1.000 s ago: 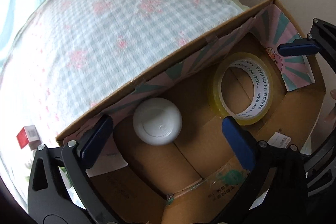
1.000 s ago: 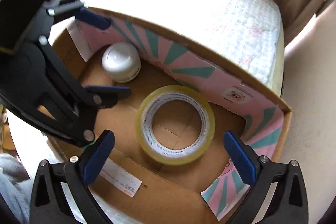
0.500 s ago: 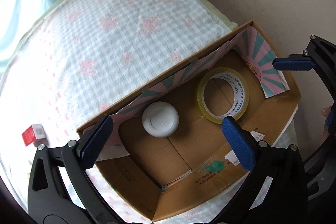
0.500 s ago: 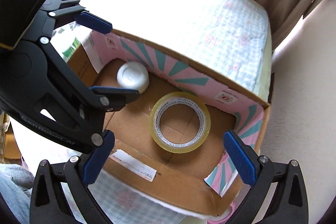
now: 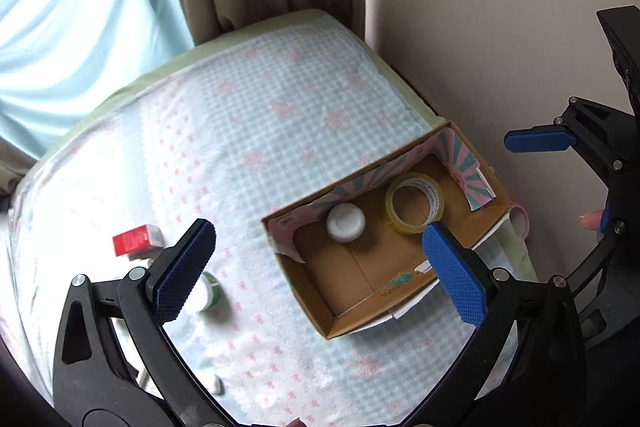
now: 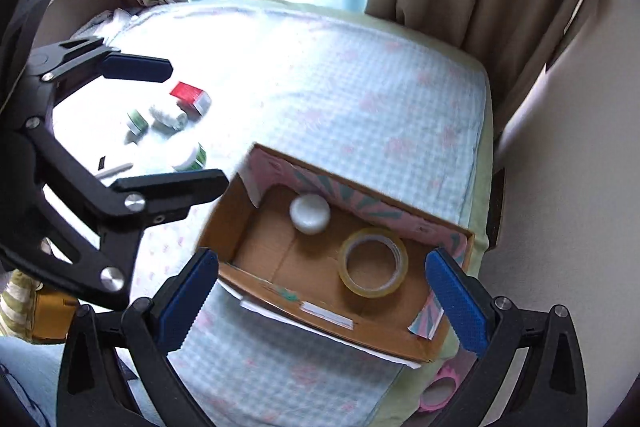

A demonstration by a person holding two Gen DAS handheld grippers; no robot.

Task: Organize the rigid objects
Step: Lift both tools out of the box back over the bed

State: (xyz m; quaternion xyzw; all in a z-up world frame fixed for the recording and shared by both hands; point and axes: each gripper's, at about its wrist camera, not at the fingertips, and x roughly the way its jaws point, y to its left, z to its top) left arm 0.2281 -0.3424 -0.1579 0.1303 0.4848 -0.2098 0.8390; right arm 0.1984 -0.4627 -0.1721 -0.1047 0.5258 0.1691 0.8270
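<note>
An open cardboard box (image 5: 362,277) (image 6: 264,247) with a pink and teal lining sits at the right end of a checked cloth. Inside it stand a white round jar (image 5: 345,223) (image 6: 310,213) and a clear tape roll (image 5: 415,203) (image 6: 373,261) lying flat. My left gripper (image 5: 320,273) (image 6: 168,127) hangs open and empty high above the box's left part. Just as high, my right gripper (image 6: 320,301) stays open with nothing in it. One of its blue fingers (image 5: 536,141) shows at the right of the left wrist view.
Left of the box on the cloth lie a red and white carton (image 5: 136,241) (image 6: 190,97), a green and white jar (image 5: 210,293) (image 6: 192,157), another small green jar (image 6: 138,121) and a white bundle (image 6: 168,117). A pink tape ring (image 5: 520,221) (image 6: 440,387) sits by the box's right end. Curtains and a wall stand behind.
Both grippers have risen and drawn back from the box, which now looks much smaller. The loose items on the left and the curtains have come into view. Jar and tape stay put.
</note>
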